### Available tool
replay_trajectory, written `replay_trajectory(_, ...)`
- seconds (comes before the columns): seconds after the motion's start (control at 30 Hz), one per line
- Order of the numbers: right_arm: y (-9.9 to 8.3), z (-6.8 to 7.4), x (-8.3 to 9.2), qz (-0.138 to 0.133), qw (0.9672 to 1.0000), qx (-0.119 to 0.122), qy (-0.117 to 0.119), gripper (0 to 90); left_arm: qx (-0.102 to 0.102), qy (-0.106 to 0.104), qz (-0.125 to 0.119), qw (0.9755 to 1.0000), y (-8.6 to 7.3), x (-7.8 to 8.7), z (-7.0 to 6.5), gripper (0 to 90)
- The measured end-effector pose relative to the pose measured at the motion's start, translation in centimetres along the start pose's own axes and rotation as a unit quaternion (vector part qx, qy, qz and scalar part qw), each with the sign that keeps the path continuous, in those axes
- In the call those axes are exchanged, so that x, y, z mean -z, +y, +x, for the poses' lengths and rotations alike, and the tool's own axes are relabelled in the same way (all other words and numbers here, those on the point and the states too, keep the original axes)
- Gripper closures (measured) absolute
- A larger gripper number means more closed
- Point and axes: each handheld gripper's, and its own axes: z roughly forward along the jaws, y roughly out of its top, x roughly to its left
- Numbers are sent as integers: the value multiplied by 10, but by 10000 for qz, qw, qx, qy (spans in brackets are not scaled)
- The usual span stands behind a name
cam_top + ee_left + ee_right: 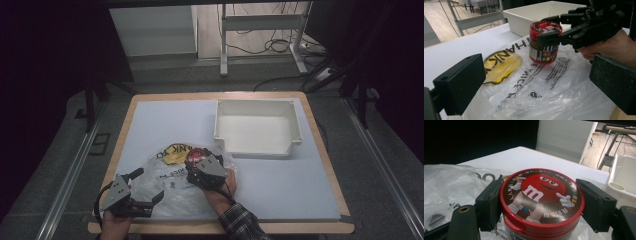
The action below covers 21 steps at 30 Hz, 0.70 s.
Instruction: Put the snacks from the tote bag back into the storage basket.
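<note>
The right gripper (550,30) is clamping the red-lidded round candy jar (544,42) upright on the crinkled clear plastic bag (544,85), while the left gripper (145,186) is waiting open beside it, leaving the white rectangular plastic bin (257,127) unfilled.

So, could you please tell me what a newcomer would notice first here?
Probably the red-lidded candy jar, clamped by the right hand-held gripper over a clear plastic bag at the table's near edge. Next, the empty white bin farther back on the right.
</note>
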Motion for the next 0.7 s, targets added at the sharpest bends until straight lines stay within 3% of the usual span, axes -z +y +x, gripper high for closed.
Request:
replay_trajectory(0.37, 15, -4, 8, -77, 9999, -71, -15, 261, -7, -5, 10, 10000, 0, -1, 0, 4)
replay_trajectory(0.7, 27, -7, 20, -377, 9992, -89, -40, 262, -9, -3, 11, 10000, 0, -1, 0, 4)
